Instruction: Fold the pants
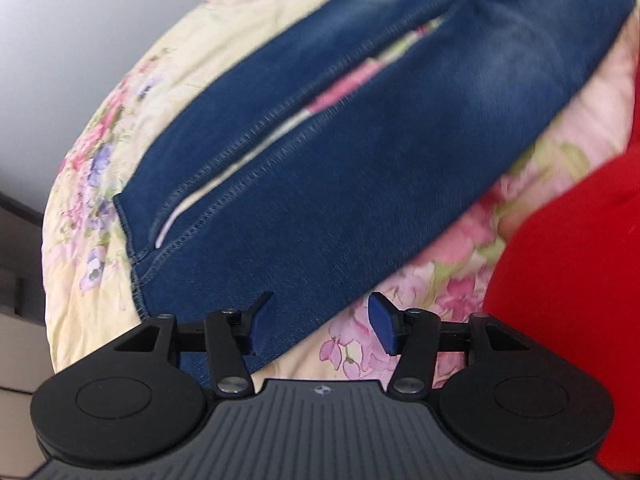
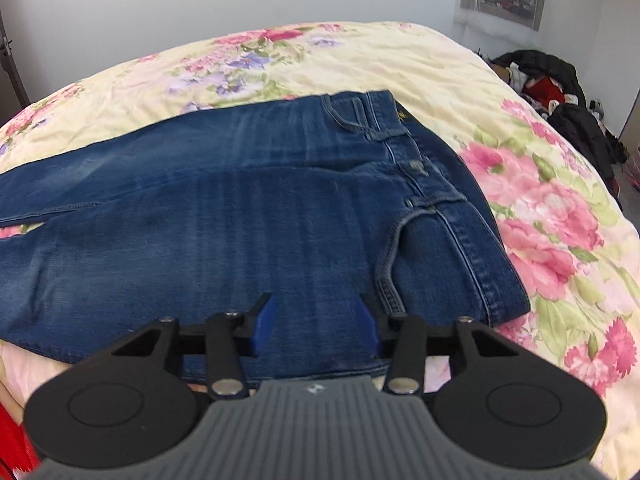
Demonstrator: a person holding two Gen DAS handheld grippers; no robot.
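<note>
Blue jeans lie flat on a floral bedspread, waistband to the right, legs running left. In the left wrist view the two legs lie side by side with a thin gap between them, hems at lower left. My left gripper is open, hovering over the near leg's edge close to the hem. My right gripper is open, hovering over the near hip of the jeans, just left of the front pocket. Neither holds fabric.
The bed fills both views and drops off at its edges. Red clothing of the person is at the right of the left wrist view. A pile of dark clothes lies on the floor beyond the bed's far right.
</note>
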